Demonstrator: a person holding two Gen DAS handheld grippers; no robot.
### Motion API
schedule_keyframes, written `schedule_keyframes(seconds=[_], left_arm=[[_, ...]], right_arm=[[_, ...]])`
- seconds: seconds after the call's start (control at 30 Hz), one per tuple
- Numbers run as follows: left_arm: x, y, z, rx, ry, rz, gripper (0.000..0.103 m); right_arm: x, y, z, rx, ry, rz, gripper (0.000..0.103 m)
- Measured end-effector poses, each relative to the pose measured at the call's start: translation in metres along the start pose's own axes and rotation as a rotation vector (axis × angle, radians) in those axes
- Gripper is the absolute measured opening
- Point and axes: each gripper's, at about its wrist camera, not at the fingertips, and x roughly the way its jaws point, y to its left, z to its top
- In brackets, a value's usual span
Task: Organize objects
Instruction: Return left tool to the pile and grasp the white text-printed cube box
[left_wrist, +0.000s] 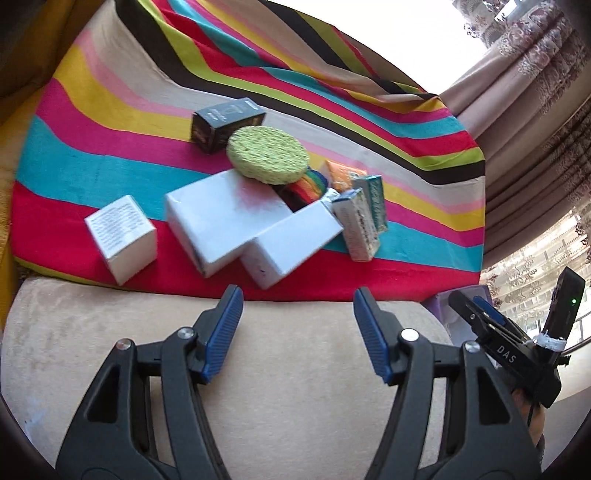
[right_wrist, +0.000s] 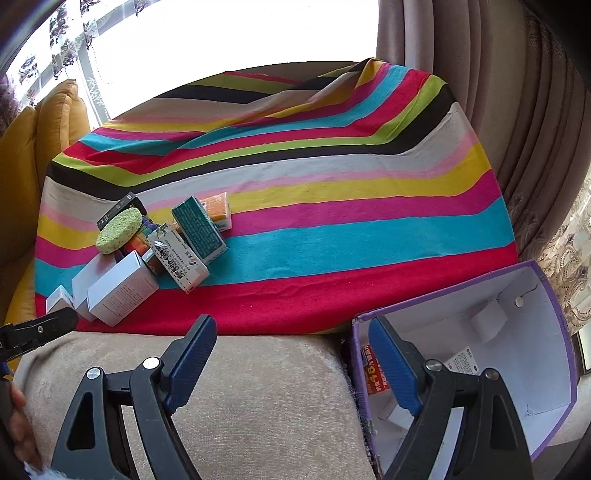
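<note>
Covering most of both views, a rainbow-striped cloth lies draped over a beige plush sofa seat, its red edge ending short of the seat's near rim. At the right end of the seat sits an open purple-rimmed cardboard box with a white interior, a few small cartons lying inside it. On the cloth, a loose cluster: two long white cardboard boxes lying side by side and touching, a white cube-shaped carton with fine print just beside them at the cloth's near edge, a black rectangular box at the far side, a pale printed carton and a teal printed carton leaning together, an orange packet behind them. A round green woven sponge rests tilted on top of the pile, over a rainbow-coloured cloth bundle. The left gripper hovers over bare seat, fingers spread, nothing between them. The right gripper likewise hangs with fingers spread wide and empty, one finger over the purple box's near wall.
</note>
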Motion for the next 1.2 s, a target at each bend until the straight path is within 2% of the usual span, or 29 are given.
schedule_keyframes(seconds=[0.23,0.37,0.63,0.77,0.9,0.97,1.03,1.1,1.2], left_arm=[[-0.017,0.051,0.012,-0.058,-0.022,0.101,0.071],[-0.018,0.071,0.017,-0.063,-0.01,0.168,0.075],[-0.003,0.078,0.034,0.078,0.051,0.274,0.081],[0.013,0.073,0.039,0.161,0.103,0.296,0.082],[0.024,0.074,0.044,0.2,0.124,0.303,0.082],[0.027,0.074,0.045,0.216,0.126,0.302,0.078],[0.028,0.074,0.044,0.226,0.13,0.295,0.062],[0.029,0.074,0.043,0.227,0.131,0.284,0.051],[0.027,0.075,0.043,0.222,0.117,0.269,0.049]], right_arm=[[0.007,0.016,0.006,-0.022,0.012,0.017,0.085],[0.013,0.022,0.009,-0.011,0.027,0.044,0.085],[0.026,0.022,0.019,0.082,0.073,0.127,0.086],[0.036,0.026,0.025,0.119,0.097,0.154,0.086],[0.046,0.03,0.035,0.157,0.117,0.175,0.087],[0.051,0.032,0.041,0.182,0.125,0.192,0.088],[0.059,0.032,0.049,0.231,0.134,0.227,0.09],[0.066,0.03,0.057,0.284,0.141,0.246,0.093],[0.078,0.027,0.066,0.357,0.147,0.281,0.1]])
